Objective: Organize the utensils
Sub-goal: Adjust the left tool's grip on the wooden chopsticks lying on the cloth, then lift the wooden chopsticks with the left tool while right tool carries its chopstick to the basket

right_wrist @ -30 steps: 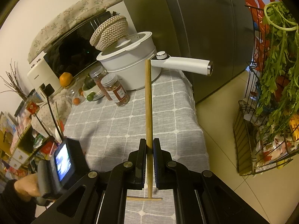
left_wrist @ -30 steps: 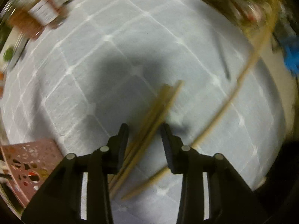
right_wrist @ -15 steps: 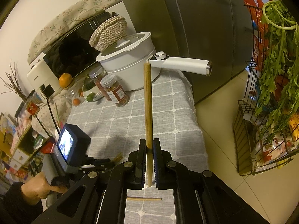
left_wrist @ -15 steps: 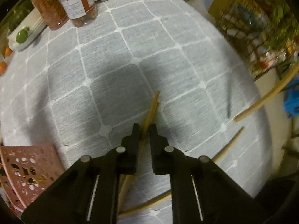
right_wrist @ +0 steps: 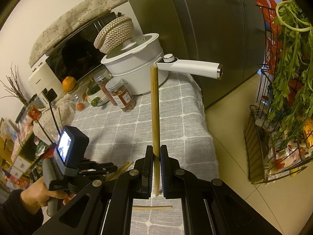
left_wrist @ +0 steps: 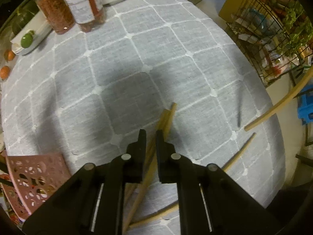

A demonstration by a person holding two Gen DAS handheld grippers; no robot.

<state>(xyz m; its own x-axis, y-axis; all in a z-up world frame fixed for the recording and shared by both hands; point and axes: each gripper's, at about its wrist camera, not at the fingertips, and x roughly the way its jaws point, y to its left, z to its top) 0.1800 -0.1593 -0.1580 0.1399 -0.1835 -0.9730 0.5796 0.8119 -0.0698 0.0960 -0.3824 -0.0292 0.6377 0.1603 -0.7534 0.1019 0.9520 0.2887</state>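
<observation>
My left gripper (left_wrist: 150,134) is shut on a bundle of wooden chopsticks (left_wrist: 166,117) whose tips stick out past the jaws, low over the grey checked tablecloth (left_wrist: 137,62). Another chopstick (left_wrist: 238,153) lies on the cloth to the right. My right gripper (right_wrist: 156,152) is shut on a single chopstick (right_wrist: 155,105) that stands upright above the table's right end; it also shows in the left wrist view (left_wrist: 277,107). The left gripper shows in the right wrist view (right_wrist: 105,169) with the bundle's tips.
A pink perforated basket (left_wrist: 37,174) sits at the lower left. Two spice jars (left_wrist: 74,9), a white dish with a lime (left_wrist: 27,39) and a white pot (right_wrist: 140,66) stand at the far end. A wire rack with greens (right_wrist: 283,98) stands on the floor right of the table.
My left gripper went from open around the chopstick bundle to shut on it, then lifted and drew back slightly. The right gripper has held its chopstick still.
</observation>
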